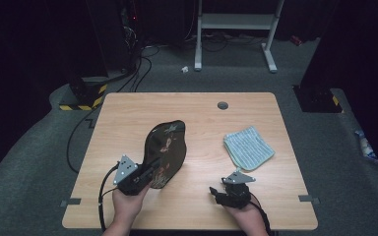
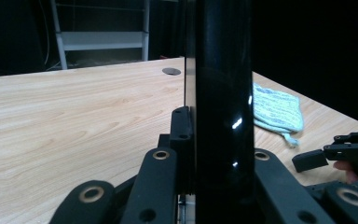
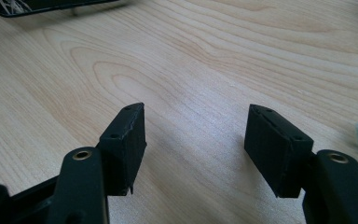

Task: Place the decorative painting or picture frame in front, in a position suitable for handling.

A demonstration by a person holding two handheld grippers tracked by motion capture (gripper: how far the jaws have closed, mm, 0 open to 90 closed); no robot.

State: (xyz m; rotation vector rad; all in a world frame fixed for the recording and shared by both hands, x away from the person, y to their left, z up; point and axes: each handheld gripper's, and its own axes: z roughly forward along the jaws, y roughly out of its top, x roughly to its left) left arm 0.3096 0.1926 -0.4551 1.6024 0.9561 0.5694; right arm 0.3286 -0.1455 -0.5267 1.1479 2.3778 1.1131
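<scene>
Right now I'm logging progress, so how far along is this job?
Done: the left gripper has clamped the dark decorated tray and tilted it up on edge. In hand: holding it there. Left: the folded cloth lies untouched; the right gripper is open above the table.

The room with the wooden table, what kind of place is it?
Probably a lab or recording studio. The table stands alone on grey carpet with dark surroundings, cables trail across the floor to black equipment stands, and a person works with a hand-held gripper in each hand.
</scene>
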